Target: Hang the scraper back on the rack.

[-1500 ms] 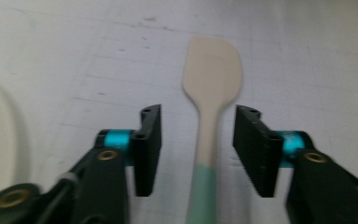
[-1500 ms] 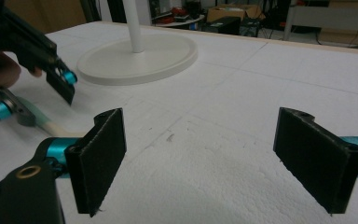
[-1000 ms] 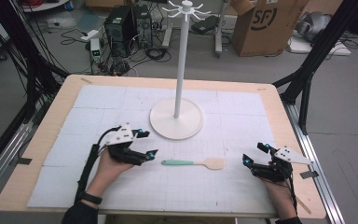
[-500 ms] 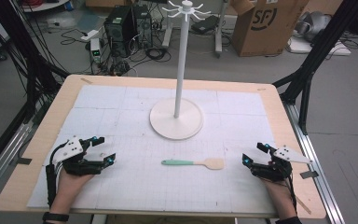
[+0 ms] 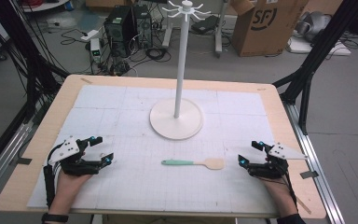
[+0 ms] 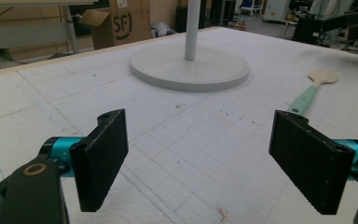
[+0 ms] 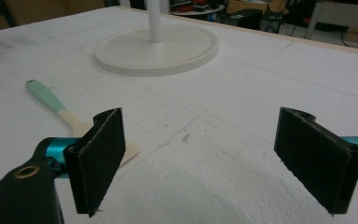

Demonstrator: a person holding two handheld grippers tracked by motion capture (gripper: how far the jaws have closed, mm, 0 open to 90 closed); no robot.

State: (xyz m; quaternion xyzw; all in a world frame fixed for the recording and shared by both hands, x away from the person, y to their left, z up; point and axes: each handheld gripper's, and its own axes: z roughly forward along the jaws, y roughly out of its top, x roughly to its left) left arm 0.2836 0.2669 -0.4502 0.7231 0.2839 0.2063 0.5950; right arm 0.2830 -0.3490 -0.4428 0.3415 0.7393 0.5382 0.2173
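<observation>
Now we've got the left gripper (image 5: 101, 150) pulled well back to the near-left of the white gridded mat (image 5: 121, 107). A sec ago it sat just beside the mint-handled wooden spatula (image 5: 193, 163); half a sec ago it was already out wide, and it's settled only a touch further in since. Its jaws are spread wide w/ nothing between them, clear in the left gripper view. The right gripper (image 5: 249, 153) hasn't budged: near-right of the mat, jaws spread and empty, close to the spatula's pale blade end. The spatula itself lies flat, untouched, center-front, handle to our left, just in front of the round base of the white hook stand (image 5: 176, 118). We read this as the left letting go of the approach, so the pick probably falls to the right gripper; nothing's lifted yet.
</observation>
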